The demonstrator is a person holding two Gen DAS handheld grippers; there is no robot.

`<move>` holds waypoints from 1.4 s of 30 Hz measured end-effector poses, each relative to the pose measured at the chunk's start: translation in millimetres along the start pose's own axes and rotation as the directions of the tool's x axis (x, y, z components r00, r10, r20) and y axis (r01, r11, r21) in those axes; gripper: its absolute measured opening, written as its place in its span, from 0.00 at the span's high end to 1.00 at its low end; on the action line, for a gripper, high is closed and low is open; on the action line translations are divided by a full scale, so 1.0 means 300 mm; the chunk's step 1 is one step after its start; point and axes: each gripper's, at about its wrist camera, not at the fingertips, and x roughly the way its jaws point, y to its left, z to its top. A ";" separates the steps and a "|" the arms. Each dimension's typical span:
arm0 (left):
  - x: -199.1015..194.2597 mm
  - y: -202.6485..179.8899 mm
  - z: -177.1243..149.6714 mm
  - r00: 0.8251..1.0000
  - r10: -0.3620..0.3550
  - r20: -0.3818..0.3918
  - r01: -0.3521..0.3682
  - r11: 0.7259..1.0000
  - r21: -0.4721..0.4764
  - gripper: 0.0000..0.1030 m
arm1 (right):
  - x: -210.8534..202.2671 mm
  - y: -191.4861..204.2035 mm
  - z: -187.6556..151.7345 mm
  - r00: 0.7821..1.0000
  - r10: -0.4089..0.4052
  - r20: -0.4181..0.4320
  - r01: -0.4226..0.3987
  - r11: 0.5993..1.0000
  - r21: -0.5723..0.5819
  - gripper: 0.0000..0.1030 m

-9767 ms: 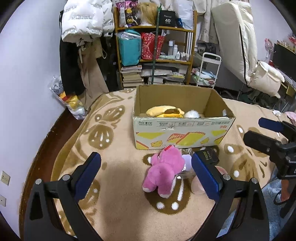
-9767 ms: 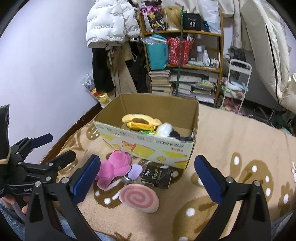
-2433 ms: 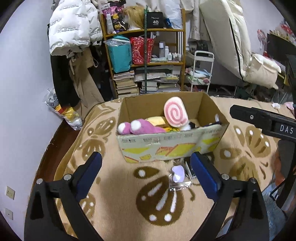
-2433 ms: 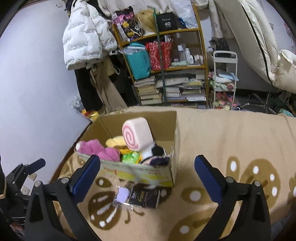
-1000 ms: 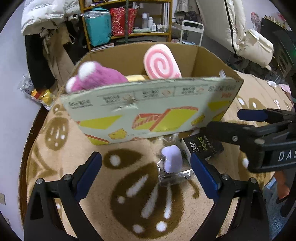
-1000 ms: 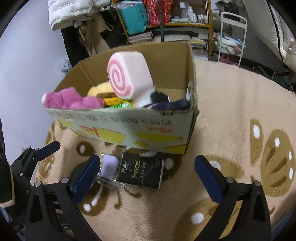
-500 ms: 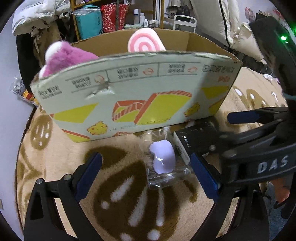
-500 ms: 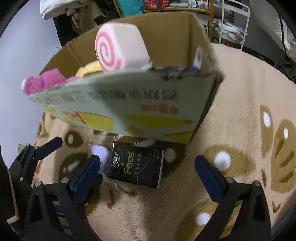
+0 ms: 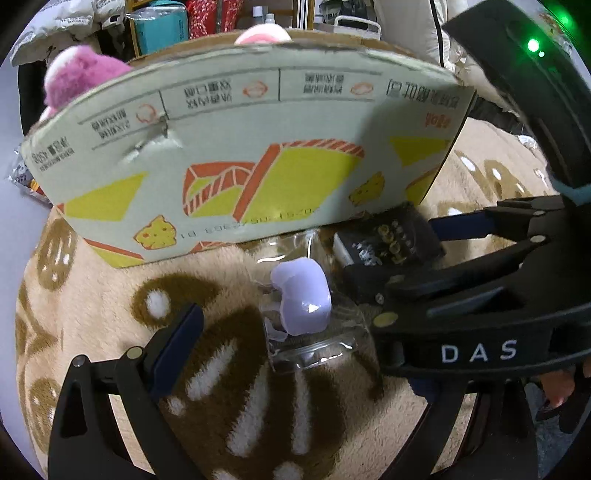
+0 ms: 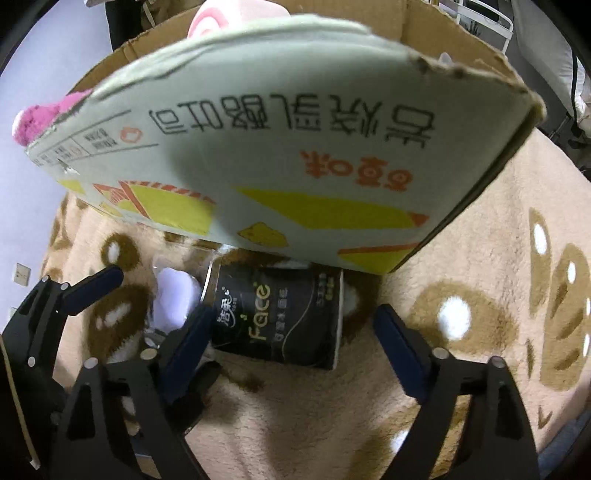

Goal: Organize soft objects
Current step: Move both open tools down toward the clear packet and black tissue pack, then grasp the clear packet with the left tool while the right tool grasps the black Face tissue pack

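Both grippers have dropped lower and closer since half a second ago, so the cardboard box (image 9: 236,147) now fills the upper part of each view. Its long printed side faces the cameras, running left to right. The pink plush (image 9: 79,75) and the pink swirl cushion (image 10: 225,16) poke above its rim. On the patterned blanket (image 9: 258,413), just near of the box's foot, lies a lavender soft toy (image 9: 301,297) in a clear wrapper, its long axis running near to far. Just right of it, the black tissue pack (image 10: 277,317) has its far end tucked against the box. The left gripper (image 9: 280,332) has its jaws open around the toy; its right finger is hidden behind the right gripper (image 10: 291,339), whose jaws are open astride the tissue pack. Bare blanket lies to the right of the pack.
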 end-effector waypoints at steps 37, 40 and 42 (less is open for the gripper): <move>0.079 -0.046 -0.013 0.997 0.066 0.044 -0.064 0.997 -0.039 0.37 | -0.001 -0.028 0.027 1.000 0.008 -0.026 -0.007 1.000 0.024 0.32; 0.077 -0.033 -0.016 0.997 0.062 0.048 -0.059 0.997 -0.050 0.44 | -0.002 -0.051 0.035 1.000 0.011 -0.027 -0.010 1.000 0.025 0.32; 0.074 -0.026 -0.019 0.996 0.067 0.051 -0.065 0.997 -0.048 0.48 | -0.006 -0.048 0.036 1.000 0.009 -0.027 -0.009 1.000 0.023 0.32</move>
